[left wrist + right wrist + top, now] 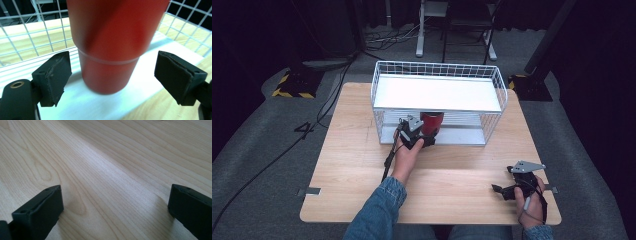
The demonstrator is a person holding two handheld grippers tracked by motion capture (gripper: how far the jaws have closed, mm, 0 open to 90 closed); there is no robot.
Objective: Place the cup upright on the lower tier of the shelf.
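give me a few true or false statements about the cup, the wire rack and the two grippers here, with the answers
1. The red cup stands on the lower level of the white wire rack. True.
2. The left gripper is clamped shut on the cup. False: its jaws stand open on either side, with gaps showing.
3. The right gripper holds a second cup. False: its open jaws hold nothing, over bare wooden table.
4. The rack's top shelf carries nothing. True.
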